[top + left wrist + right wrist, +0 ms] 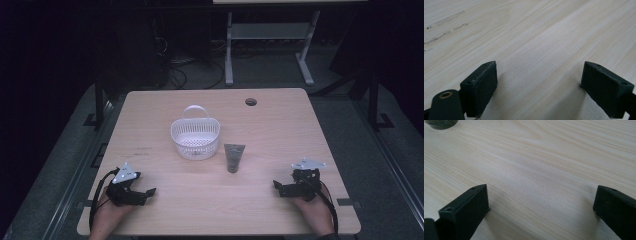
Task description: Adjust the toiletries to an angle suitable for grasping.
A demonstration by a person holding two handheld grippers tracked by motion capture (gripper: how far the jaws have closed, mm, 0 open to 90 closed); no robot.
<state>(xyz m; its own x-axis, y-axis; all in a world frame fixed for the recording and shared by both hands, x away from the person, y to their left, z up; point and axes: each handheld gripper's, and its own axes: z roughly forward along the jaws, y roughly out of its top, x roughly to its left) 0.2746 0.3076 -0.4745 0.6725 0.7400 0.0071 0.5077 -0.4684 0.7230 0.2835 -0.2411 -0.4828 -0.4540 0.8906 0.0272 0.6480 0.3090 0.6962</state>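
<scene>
High view, nearest edge first: the left gripper (150,191) sits at about 7 o'clock on the table (280,115), the right gripper (275,185) at about 5 o'clock, each in a hand resting at the near edge and pointing inward toward the other. Neither touches anything but the wood. Farther in, near the middle, a dark tube (233,157) lies flat, cap toward the person, closer to the right gripper than the left. Just beside it at its 10 o'clock stands a white basket (195,138), handle up, apart from the tube. Beyond, at 1 o'clock, is a round hole (251,102) in the tabletop.

Left gripper view adds what the high one cannot: jaws spread wide over bare wood, with faint smudges (447,25) farther off. Right gripper view shows its jaws spread too, and a dark round shape (441,123) at the top left corner, too cropped to identify.
</scene>
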